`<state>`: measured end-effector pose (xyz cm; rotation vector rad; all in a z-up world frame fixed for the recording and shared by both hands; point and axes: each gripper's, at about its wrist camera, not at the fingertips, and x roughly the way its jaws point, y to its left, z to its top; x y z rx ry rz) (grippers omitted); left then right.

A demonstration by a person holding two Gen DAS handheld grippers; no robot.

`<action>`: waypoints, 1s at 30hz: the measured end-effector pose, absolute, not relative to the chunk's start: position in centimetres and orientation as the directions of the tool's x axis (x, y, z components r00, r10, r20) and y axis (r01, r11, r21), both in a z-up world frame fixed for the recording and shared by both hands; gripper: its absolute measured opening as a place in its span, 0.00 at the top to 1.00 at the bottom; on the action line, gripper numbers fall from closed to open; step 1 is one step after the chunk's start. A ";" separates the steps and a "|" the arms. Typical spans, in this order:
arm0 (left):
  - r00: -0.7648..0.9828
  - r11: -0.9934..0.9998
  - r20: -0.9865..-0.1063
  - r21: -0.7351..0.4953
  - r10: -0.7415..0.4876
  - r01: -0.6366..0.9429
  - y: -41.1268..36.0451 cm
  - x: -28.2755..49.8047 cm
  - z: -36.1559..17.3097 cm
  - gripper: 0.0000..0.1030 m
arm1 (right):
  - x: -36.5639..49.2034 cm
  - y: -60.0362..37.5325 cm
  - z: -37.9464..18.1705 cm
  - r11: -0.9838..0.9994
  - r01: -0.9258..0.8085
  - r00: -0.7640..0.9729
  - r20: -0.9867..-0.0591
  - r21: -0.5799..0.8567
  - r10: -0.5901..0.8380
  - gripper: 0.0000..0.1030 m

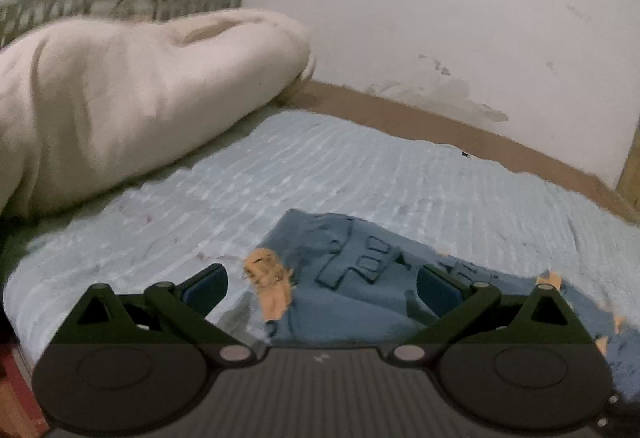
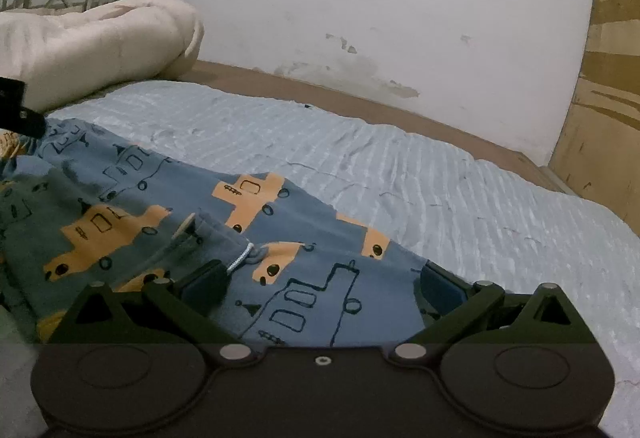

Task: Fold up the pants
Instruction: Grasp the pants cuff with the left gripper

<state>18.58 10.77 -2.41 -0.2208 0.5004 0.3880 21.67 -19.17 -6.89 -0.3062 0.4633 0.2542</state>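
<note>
Both grippers hang low with jaws spread apart and empty: the left gripper (image 1: 320, 288) over one rumpled end of the blue printed pants (image 2: 248, 230), the right gripper (image 2: 320, 288) over the drawstring (image 2: 240, 258) end. Those pants lie spread on the pale blue bedspread (image 2: 440, 174), near the rolled cream blanket (image 1: 132, 90). To fold well, I judge each gripper should pinch only an edge, through both layers, and lift evenly so the cloth carries over flat.

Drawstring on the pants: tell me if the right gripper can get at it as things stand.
Probably yes. The drawstring lies exposed on top of the pants, just ahead of the right gripper, whose jaws stand open. Nothing covers it; the left gripper is off to the far left.
</note>
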 end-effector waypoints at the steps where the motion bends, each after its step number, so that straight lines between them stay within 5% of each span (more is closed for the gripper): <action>1: 0.808 0.909 -0.497 -0.083 0.318 -0.409 10.3 18.6 -2.7 0.01 | 21.7 -19.2 -7.0 0.924 -0.307 0.865 -0.472 -0.229 0.170 0.01; 8: 0.843 0.938 -0.457 -0.054 0.283 -0.344 9.1 18.5 -3.0 0.01 | 21.6 -19.0 -7.3 0.923 -0.299 0.868 -0.470 -0.241 0.159 0.01; 19: 0.849 0.904 -0.491 -0.244 0.198 -0.352 11.9 17.8 -3.3 0.01 | 21.3 -18.7 -7.5 0.921 -0.288 0.877 -0.458 -0.264 0.143 0.01; 30: 0.871 0.915 -0.479 -0.292 0.111 -0.278 12.1 18.0 -3.5 0.01 | 21.3 -18.5 -7.4 0.919 -0.278 0.882 -0.453 -0.279 0.129 0.01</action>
